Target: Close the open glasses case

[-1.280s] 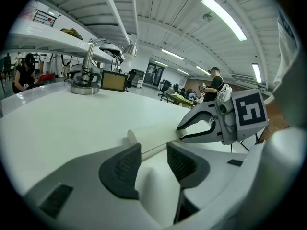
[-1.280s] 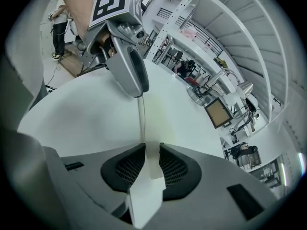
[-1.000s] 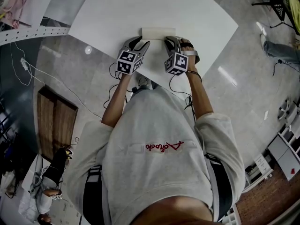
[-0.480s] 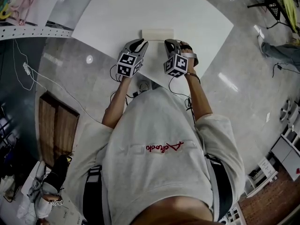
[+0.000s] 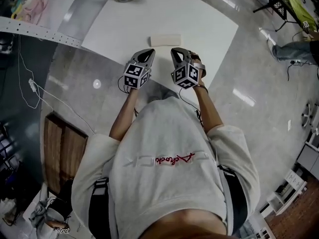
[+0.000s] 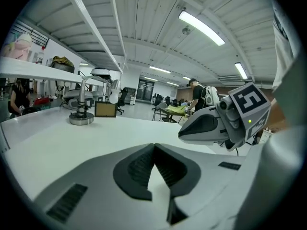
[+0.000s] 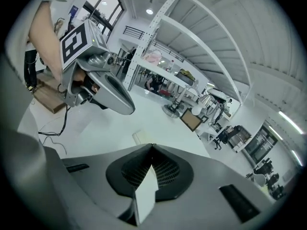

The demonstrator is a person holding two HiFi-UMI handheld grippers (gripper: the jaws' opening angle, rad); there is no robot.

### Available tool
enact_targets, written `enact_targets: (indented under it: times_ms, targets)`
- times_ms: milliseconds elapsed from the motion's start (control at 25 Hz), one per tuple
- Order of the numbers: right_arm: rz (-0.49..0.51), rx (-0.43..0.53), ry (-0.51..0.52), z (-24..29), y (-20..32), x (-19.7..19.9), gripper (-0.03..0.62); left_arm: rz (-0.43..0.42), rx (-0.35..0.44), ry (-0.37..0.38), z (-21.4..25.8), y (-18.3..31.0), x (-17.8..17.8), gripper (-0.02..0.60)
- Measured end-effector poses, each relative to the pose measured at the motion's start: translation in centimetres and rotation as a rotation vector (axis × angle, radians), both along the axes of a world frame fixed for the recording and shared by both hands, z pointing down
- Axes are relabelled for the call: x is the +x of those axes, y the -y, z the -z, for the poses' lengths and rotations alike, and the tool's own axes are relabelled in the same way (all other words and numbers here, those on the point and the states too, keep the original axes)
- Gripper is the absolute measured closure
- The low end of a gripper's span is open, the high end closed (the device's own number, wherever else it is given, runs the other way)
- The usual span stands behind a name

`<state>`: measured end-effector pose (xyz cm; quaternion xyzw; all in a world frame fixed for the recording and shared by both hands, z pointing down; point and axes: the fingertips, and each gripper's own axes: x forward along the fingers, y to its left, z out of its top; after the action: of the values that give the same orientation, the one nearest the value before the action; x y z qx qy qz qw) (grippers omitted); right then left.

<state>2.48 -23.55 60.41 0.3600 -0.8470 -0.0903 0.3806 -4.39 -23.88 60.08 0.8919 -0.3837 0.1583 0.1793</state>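
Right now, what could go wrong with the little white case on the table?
The glasses case is pale on a white table, so a lid not fully snapped would be hard to spot. The left gripper and right gripper, jaws just closed on nothing, hang side by side near it; they might bump each other or nudge the loose case.

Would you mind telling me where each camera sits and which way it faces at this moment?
Head view: on the person's head, facing steeply down at the white table, glasses case, their arms, left gripper and right gripper.
Left gripper view: on the left gripper, facing across the table; own jaws just closed, empty.
Right gripper view: on the right gripper, facing the case; own jaws just closed, empty.
Shared: both gripper views show the metal stand.
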Motion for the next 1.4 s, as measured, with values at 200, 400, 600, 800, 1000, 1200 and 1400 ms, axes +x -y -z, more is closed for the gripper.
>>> enact_targets:
  times_ms: [200,400,600,800,1000,1200,1400]
  targets:
    - [-0.091,-0.002,0.15,2.0,-2.1,-0.5,0.588,-0.027,0.046,-0.003,1.4,-1.9,-0.2,0.554]
    - [-0.211,-0.052,0.416,4.3,-4.5,-0.3,0.588,-0.039,0.081,-0.026,3.2,-4.4,0.0,0.554]
    - [-0.269,-0.027,0.676,7.6,-6.7,0.3,0.588,-0.044,0.13,-0.047,5.5,-6.4,0.2,0.554]
    - [-0.241,0.005,0.734,8.8,-10.4,-0.9,0.588,-0.031,0.143,-0.068,6.4,-9.0,0.4,0.554]
    - [-0.255,-0.017,0.78,8.9,-13.1,-1.2,0.588,-0.027,0.143,-0.077,6.5,-11.7,0.8,0.554]
    - [-0.224,-0.029,0.762,9.4,-15.1,-1.0,0.588,-0.019,0.151,-0.079,7.1,-14.0,1.0,0.554]
    - [-0.209,-0.031,0.763,10.0,-18.3,-0.1,0.589,0.013,0.163,-0.075,7.7,-17.4,1.3,0.554]
